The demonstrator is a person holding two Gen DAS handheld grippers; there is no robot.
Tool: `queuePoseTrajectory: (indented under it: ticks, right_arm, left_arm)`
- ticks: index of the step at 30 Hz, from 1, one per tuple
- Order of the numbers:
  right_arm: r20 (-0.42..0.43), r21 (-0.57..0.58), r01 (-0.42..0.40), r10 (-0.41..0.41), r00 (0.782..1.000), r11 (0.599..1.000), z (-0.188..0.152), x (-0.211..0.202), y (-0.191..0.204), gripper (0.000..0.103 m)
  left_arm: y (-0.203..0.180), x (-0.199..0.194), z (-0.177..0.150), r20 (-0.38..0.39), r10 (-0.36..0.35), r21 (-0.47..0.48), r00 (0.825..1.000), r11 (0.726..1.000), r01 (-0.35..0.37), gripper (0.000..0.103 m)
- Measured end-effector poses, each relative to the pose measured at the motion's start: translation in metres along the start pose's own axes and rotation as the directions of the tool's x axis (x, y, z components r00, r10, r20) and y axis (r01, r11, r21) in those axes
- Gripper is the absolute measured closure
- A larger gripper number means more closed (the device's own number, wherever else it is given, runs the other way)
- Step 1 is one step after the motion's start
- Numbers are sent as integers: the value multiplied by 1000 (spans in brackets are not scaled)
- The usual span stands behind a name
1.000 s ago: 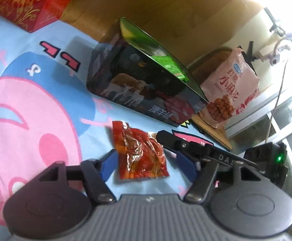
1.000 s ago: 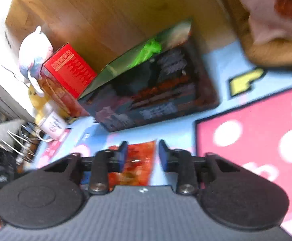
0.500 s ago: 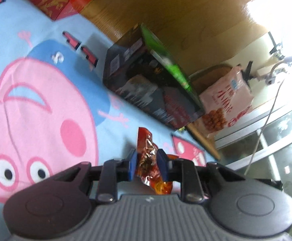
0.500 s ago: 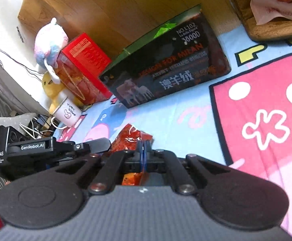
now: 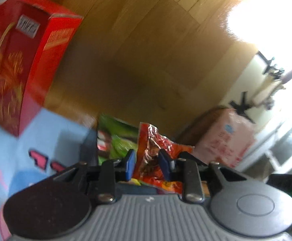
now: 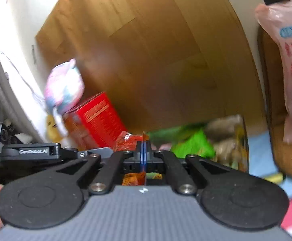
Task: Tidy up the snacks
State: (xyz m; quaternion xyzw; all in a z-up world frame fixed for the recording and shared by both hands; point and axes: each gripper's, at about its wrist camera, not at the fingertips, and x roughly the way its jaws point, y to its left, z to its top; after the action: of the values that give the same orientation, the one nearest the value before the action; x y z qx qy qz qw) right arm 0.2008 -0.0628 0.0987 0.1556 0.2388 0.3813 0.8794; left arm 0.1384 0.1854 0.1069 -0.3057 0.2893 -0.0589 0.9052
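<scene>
Left wrist view: snack packet (image 5: 152, 154), lifted just before the green-topped box (image 5: 117, 138), pinched by left hand-held gripper (image 5: 147, 163); right hand-held gripper (image 6: 143, 150) clenched on its edge, probably steadying for stowing.

Motion blur smears both views: the print on the red box (image 5: 15, 64) is unreadable and its left side runs off the frame, and the green-topped box (image 6: 198, 140) is only streaks of colour. The lower part of the red snack packet (image 5: 156, 156) is hidden behind the left gripper (image 5: 148, 165) body, and from the right wrist only slivers of it show around the right gripper (image 6: 143, 152). The pink snack bag (image 6: 288, 64) is cut off by the right edge, its lettering partly legible, and the plush toy (image 6: 63, 90) is blurred.
</scene>
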Motion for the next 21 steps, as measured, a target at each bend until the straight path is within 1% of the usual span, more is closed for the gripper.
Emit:
queuePoseTrajectory:
  ticks: [2,3,4,5,6,7,9,12,14,15,17,18,19,20,21]
  right_arm:
    - [-8,4,29,-29,1000,1000,0,19,-7,99]
    - [-20,4,31,-31,999,999,-1,28,-10,98]
    - [-39,4,28,-28,999,1000,-4,37,-13,92]
    - [-51,-1,34,-34,998,999,-6,41,-13,89]
    - [-46,-18,62,-63,997,998,-9,42,-10,88]
    - [-35,-41,80,-81,996,996,-12,40,-7,86]
    - [3,-71,84,-84,996,994,-17,28,-4,82]
    - [51,-73,82,-78,996,994,-28,-1,-1,79]
    - [56,-65,82,-78,995,995,-43,-21,3,70]
    - [55,-56,84,-81,995,995,-52,-31,4,68]
    - [45,-34,91,-90,995,995,-71,-48,7,58]
    - [37,-27,106,-105,994,994,-83,-57,8,57]
    - [31,-25,121,-120,992,992,-92,-64,11,54]
    - [25,-26,137,-136,990,990,-102,-73,13,53]
    - [25,-25,151,-151,988,988,-111,-82,15,51]
  left_arm:
    - [-1,14,3,4,72,28,997,997,-72,69]
    - [0,21,2,-1,93,35,996,995,-93,68]
    - [2,25,1,-10,102,35,995,994,-102,68]
    - [5,25,0,-10,108,32,994,994,-108,68]
    - [6,23,-3,-2,111,29,994,993,-111,68]
    - [6,20,-5,5,109,33,994,994,-109,66]
    - [5,9,-10,27,117,49,993,992,-118,66]
    - [1,-18,-25,79,131,101,988,985,-138,65]
    - [-4,-34,-41,111,161,140,981,974,-176,54]
    - [-7,-42,-54,126,188,159,974,965,-207,48]
    - [-16,-51,-74,139,215,193,967,951,-240,45]
    - [-19,-56,-89,141,228,217,963,942,-255,41]
    - [-22,-61,-98,142,241,235,960,934,-270,30]
    - [-25,-65,-110,146,264,250,953,923,-294,21]
    - [-29,-68,-122,156,286,259,945,912,-319,6]
